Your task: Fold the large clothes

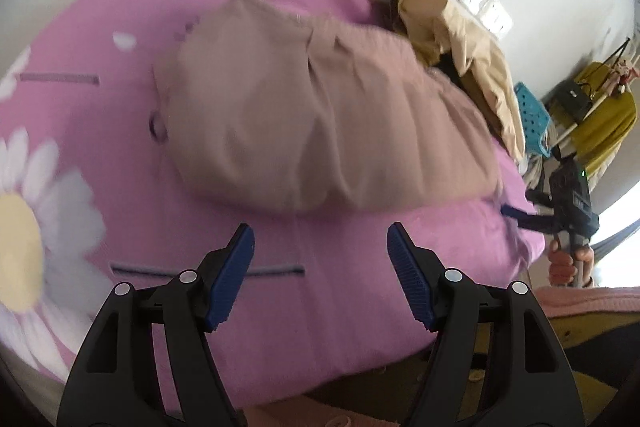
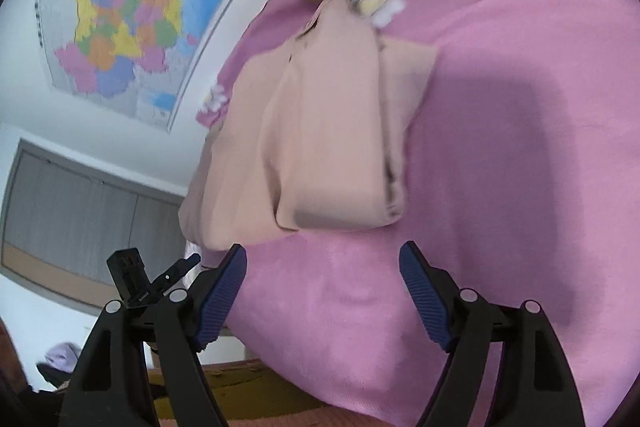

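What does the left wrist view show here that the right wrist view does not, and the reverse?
Only the left wrist view shows the blue basket, the wall sockets and the hand holding the right gripper. Only the right wrist view shows the whole coloured map and the grey cabinet doors. Both show the beige garment folded on the pink cover, the cream clothes, and open grippers.

Ahead of the left gripper (image 1: pixel 320 247), we saw the beige garment (image 1: pixel 304 115) only in blur, so its folds were unclear. Its far end disappeared under the cream cloth (image 1: pixel 476 47). To the right, the right gripper (image 1: pixel 516 213) was too small to judge its jaws. The map (image 2: pixel 116 27) was cut by the edge.
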Available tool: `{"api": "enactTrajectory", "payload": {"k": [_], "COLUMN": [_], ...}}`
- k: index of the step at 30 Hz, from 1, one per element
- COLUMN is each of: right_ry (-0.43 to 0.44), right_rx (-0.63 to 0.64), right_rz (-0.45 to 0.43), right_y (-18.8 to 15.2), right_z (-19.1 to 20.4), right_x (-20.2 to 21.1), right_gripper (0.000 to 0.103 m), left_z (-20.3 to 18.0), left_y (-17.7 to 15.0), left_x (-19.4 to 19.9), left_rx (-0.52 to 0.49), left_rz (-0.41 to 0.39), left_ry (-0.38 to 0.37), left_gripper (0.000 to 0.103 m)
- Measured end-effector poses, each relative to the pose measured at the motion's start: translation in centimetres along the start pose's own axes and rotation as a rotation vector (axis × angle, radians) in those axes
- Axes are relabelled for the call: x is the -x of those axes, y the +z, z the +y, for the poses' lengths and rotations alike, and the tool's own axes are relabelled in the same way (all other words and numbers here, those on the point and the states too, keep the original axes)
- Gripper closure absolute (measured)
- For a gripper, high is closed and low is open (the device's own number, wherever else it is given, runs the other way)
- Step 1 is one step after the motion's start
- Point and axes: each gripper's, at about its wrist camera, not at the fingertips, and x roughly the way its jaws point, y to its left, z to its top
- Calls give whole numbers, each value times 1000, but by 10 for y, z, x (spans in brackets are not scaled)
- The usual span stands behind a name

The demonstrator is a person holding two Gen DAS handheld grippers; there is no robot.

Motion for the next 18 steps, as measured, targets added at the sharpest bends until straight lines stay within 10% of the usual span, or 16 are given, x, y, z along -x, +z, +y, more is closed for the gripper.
{"api": "enactTrajectory", "payload": {"k": [18], "right_ry": [-52], "right_rx": [14], "right_rz": [-204], "right_y": [33], "right_z": [49], "right_x": [-85], "right_gripper": [11], "left_z": [0], "left_y": [50], "left_x": [-58], "left_rx": [251], "left_rz": [-74], "left_ry": [-138], "left_gripper": [15]}}
